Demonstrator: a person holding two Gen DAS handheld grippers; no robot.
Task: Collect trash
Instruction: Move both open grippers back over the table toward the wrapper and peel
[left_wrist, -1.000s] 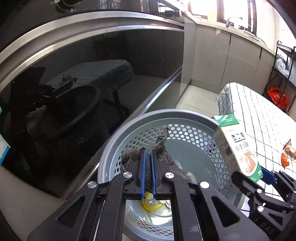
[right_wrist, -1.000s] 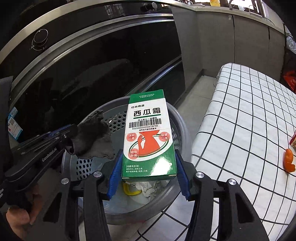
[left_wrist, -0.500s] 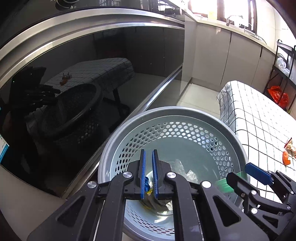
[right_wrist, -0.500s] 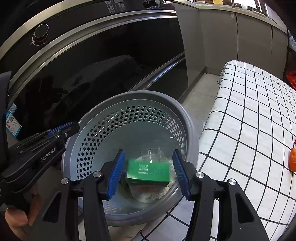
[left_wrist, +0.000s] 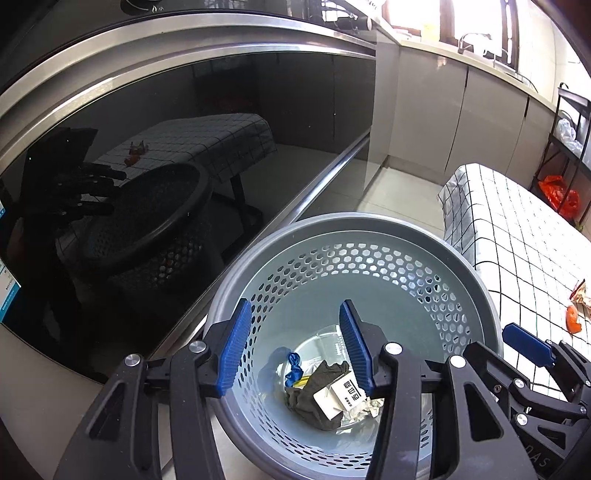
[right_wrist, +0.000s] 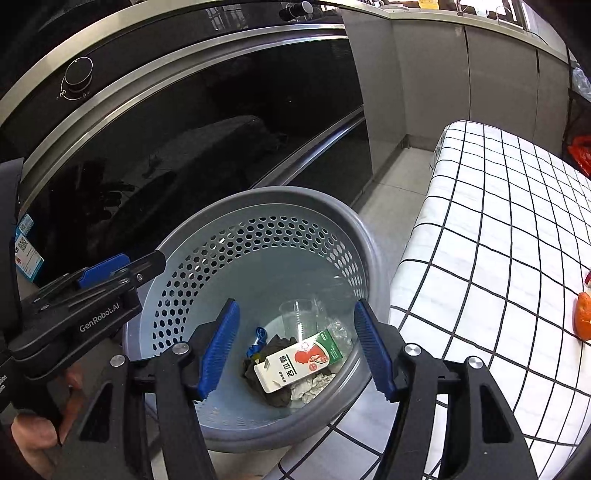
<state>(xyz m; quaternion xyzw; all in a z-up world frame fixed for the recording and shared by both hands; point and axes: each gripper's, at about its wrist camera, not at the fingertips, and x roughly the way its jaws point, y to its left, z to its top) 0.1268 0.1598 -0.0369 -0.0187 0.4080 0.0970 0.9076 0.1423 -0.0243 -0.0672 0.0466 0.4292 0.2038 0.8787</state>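
Note:
A grey perforated waste basket (left_wrist: 476, 280) (right_wrist: 373, 258) stands on the floor between the oven and the table. At its bottom lie a dark grey cloth (left_wrist: 314, 391) (right_wrist: 275, 395), a green-and-white carton (right_wrist: 303, 360) (left_wrist: 341, 395), a clear plastic cup (right_wrist: 299, 317), a blue scrap (left_wrist: 293, 365) and crumpled paper. My left gripper (left_wrist: 295, 347) hangs over the basket, its jaws opening with nothing between them. My right gripper (right_wrist: 295, 349) hangs over the same basket beside it, jaws also opening and empty. Each gripper shows at the edge of the other's view.
A table with a white black-checked cloth (right_wrist: 498, 240) stands right of the basket, with an orange scrap (right_wrist: 583, 321) and a wrapper (left_wrist: 581, 295) on it. A black glass oven door (right_wrist: 184, 147) rises behind. A hand (right_wrist: 37, 435) holds the left gripper. A red bag (left_wrist: 559, 195) lies far right.
A second ago the left gripper was shut on the dark cloth and the right held the carton above the basket. Both let go, the items dropped in, and both jaws have spread wider.

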